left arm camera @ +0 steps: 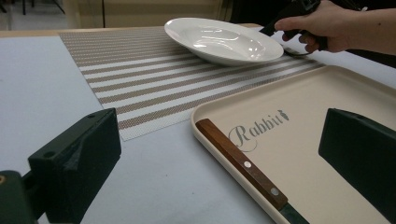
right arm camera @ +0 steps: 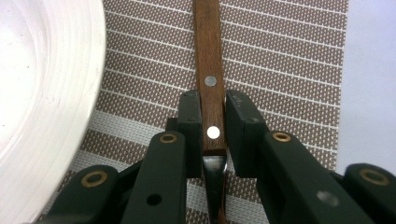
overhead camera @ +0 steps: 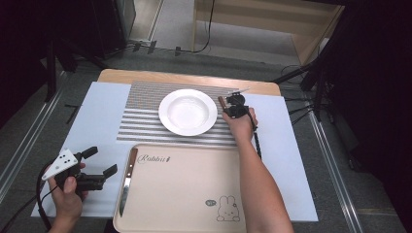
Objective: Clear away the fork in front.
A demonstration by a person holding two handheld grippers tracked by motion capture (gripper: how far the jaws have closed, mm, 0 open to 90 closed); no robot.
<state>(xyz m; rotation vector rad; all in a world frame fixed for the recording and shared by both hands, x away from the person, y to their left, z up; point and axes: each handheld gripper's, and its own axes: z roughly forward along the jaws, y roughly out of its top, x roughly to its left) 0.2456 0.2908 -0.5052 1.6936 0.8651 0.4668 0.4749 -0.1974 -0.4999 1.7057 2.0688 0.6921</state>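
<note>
Beside the white plate [overhead camera: 188, 111] on the striped mat [right arm camera: 289, 60], the right gripper [right arm camera: 214, 128] has its jaws clamped on a stiff, light utensil's wooden handle [right arm camera: 208, 51], likely the surest hold; the left gripper [overhead camera: 99, 162] waits with jaws apart.

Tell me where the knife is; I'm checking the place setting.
In the high view the knife lies along the left edge of the beige tray, wooden handle away from the person, just right of the open left claw.

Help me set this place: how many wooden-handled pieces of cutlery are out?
2. One knife lies along the left edge of the tray. The other piece lies on the striped placemat right of the plate, its handle clamped in the right tool.
</note>
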